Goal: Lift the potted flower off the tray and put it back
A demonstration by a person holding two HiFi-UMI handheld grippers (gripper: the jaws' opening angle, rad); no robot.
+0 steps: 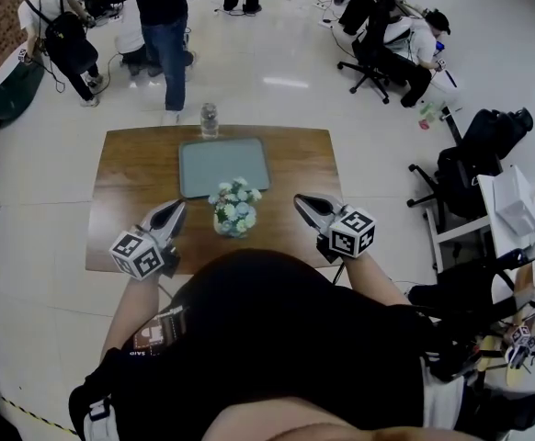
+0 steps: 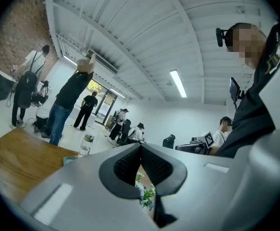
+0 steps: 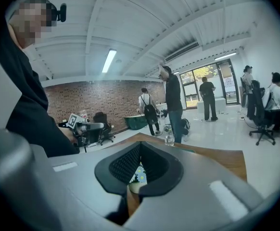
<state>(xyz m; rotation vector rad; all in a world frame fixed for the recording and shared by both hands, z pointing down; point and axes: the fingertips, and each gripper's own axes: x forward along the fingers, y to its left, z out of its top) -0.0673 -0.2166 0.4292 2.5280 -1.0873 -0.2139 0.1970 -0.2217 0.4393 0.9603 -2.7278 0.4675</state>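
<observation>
On the table [image 1: 130, 173], just in front of the tray's near edge, stands the potted flower [image 1: 235, 211], pot on bare wood as far as the head view shows, blooms overlapping the rim of the tray [image 1: 203, 159], nothing else on it. Flanking the pot: the left gripper [image 1: 177, 208] just to its left, the right gripper [image 1: 301, 200] just to its right, both apart from it, tips angled inward. Both pairs of jaws are pressed together with nothing between them; each gripper view shows the pads meeting and the flowers only peeking through the gap below. At the table's far edge, beyond the tray, a water bottle [image 1: 210, 119], out of the way. Judgement: pot is off the tray, so the return leg is what remains. To do it well: open the jaws wide before closing in, take the pot itself low on its wall, not stems or blooms, squeeze gently, lift straight up to clear the tray rim, carry upright over the tray's middle, set flat before letting go. Risk: top-heavy bouquet tips if grabbed high or nudged by closed tips
</observation>
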